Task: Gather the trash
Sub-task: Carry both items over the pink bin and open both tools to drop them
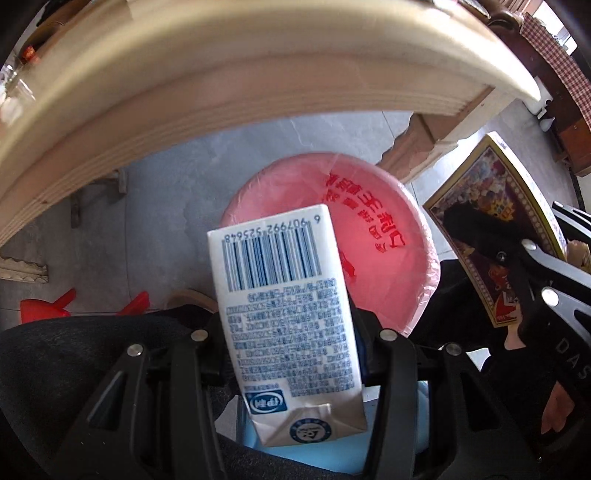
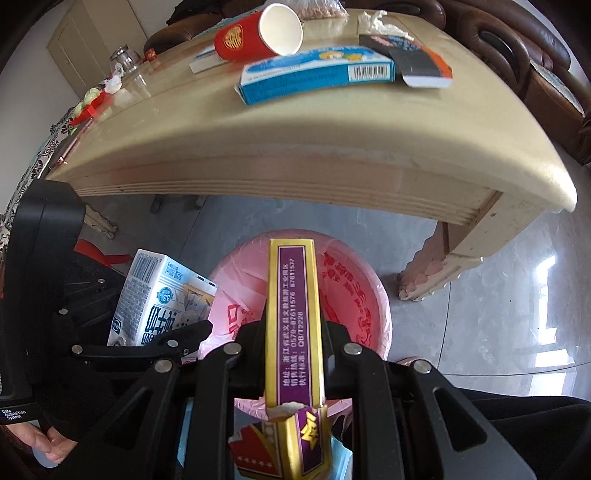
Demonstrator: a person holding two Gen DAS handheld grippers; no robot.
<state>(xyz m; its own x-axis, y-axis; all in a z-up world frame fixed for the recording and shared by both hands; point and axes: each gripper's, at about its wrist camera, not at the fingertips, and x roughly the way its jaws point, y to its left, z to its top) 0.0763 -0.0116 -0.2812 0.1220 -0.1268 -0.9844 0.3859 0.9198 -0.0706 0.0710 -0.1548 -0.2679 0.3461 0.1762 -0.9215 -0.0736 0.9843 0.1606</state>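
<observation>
My left gripper [image 1: 291,328] is shut on a white milk carton [image 1: 284,306] with a barcode, held over a bin lined with a pink bag [image 1: 373,236]. My right gripper [image 2: 293,332] is shut on a gold and purple box [image 2: 293,325], held above the same pink-lined bin [image 2: 354,295]. The carton also shows in the right wrist view [image 2: 155,302] at the left, and the box shows in the left wrist view [image 1: 495,229] at the right. On the table lie a red paper cup [image 2: 258,33], a blue box [image 2: 314,74] and a dark packet [image 2: 417,62].
The beige wooden table [image 2: 295,147] stands just beyond the bin, its edge overhanging the floor. A carved table leg [image 2: 439,266] is right of the bin. Small items [image 2: 99,96] sit at the table's left end. A brown sofa [image 2: 535,55] is behind.
</observation>
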